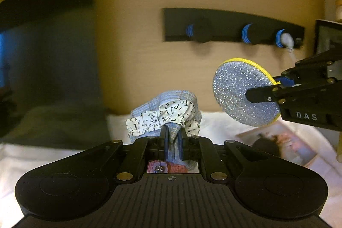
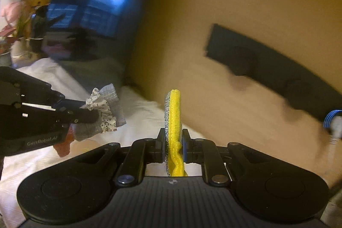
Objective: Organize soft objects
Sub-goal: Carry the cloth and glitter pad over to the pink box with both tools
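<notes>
left tool (image 1: 172, 142) is clamped on a bunched grey cloth bundle (image 1: 168, 112) wrapped in a letter-print fabric strip, held clear above the white bed (image 1: 53, 155). right tool (image 2: 174, 142) is pinched on a round yellow pad (image 2: 174, 112) with a glitter face, out to the left tool's right. both soft things look lifted, so this reads as the carry step; next each needs a place to go. readable: "das", "genrobot.ai".
</notes>
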Motion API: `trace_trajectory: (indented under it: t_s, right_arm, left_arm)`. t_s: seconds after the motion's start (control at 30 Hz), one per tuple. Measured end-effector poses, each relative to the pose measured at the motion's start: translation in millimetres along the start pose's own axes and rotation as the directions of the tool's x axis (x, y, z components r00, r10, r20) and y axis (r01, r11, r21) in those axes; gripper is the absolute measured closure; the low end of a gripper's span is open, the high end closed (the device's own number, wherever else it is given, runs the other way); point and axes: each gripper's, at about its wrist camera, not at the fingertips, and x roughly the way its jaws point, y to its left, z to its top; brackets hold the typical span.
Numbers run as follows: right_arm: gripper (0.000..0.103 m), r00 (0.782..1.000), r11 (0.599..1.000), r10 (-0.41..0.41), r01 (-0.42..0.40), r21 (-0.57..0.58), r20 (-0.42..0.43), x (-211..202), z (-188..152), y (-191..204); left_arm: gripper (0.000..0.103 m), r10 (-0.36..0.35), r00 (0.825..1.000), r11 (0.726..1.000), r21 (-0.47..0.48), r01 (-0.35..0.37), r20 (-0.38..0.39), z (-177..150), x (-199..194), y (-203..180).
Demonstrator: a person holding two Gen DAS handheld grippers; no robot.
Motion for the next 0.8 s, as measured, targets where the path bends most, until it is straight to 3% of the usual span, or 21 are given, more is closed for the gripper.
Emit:
trace_trajectory:
  t_s: [0.13,0.27,0.43,0.53,0.7,0.77,0.8]
  right_arm:
    - [0.089,0.995,0.995,-0.096,0.096,0.026,-0.008,-15.1,-13.2,-30.2]
    - [0.089,0.979,0.978,-0.197,0.199,0.068,-0.043,-26.8,-33.5,-67.2]
    - [0.089,0.947,0.941,-0.305,0.316,0.123,-0.101,-43.3,-64.1,-113.9]
    - [0.089,0.931,0.921,-0.340,0.359,0.152,-0.134,-44.4,-80.9,-133.0]
    - [0.089,0.919,0.909,-0.354,0.382,0.169,-0.175,-34.7,-106.2,-150.1]
    - [0.089,0.918,0.911,-0.345,0.378,0.166,-0.197,-20.7,-114.7,-154.4]
    - [0.089,0.916,0.911,-0.343,0.379,0.163,-0.209,-18.0,-120.0,-155.1]
  left_arm:
    - [0.092,-0.111,0.994,0.993,0.027,0.111,0.003,12.3,21.9,-37.0]
    - [0.092,-0.228,0.973,0.971,0.071,0.229,-0.020,16.7,46.4,-84.3]
    - [0.092,-0.362,0.929,0.924,0.101,0.368,-0.075,16.4,74.8,-138.5]
    - [0.092,-0.404,0.907,0.903,0.105,0.416,-0.120,12.3,98.7,-164.0]
    - [0.090,-0.460,0.863,0.883,-0.004,0.469,-0.208,1.5,150.4,-190.7]
    - [0.088,-0.480,0.837,0.875,-0.071,0.479,-0.262,-9.5,178.7,-200.8]
    - [0.088,-0.487,0.808,0.870,-0.101,0.483,-0.331,-17.8,196.5,-206.2]
